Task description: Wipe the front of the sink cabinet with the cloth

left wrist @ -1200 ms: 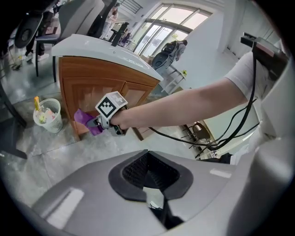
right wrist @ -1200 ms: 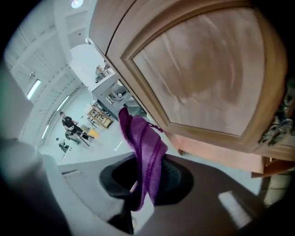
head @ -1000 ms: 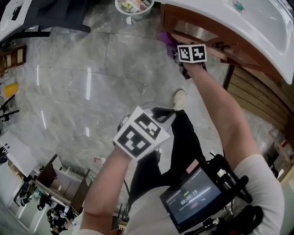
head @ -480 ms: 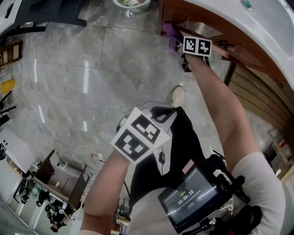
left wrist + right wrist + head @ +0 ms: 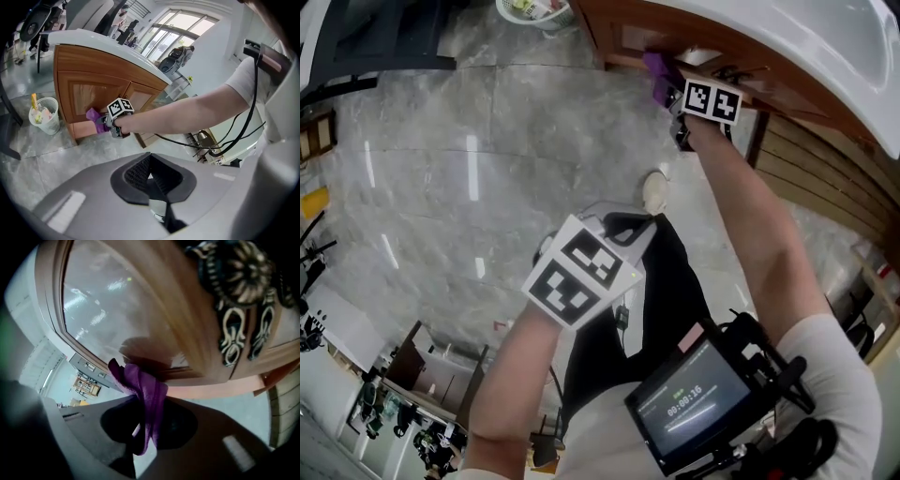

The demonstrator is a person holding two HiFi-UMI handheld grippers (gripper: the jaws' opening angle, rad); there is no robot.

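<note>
My right gripper (image 5: pixel 673 98) is shut on a purple cloth (image 5: pixel 659 75) and presses it against the wooden front of the sink cabinet (image 5: pixel 623 37), low on a door panel. In the right gripper view the cloth (image 5: pixel 145 397) hangs between the jaws and touches the glossy door (image 5: pixel 122 315). The left gripper view shows the cloth (image 5: pixel 96 119), the right gripper (image 5: pixel 107 125) and the cabinet (image 5: pixel 93 84) from afar. My left gripper (image 5: pixel 623 230) hangs at mid-height over the floor, away from the cabinet, jaws closed with nothing between them.
A dark ornate door handle (image 5: pixel 239 296) sits right of the cloth. A white waste basket (image 5: pixel 530 11) stands on the grey marble floor left of the cabinet. A white basin top (image 5: pixel 825 47) overhangs the cabinet. My shoe (image 5: pixel 654 194) is below the cabinet front.
My right gripper and the cloth have slid along the cabinet front, rightward and a little down in the head view. The left gripper has stayed almost still.
</note>
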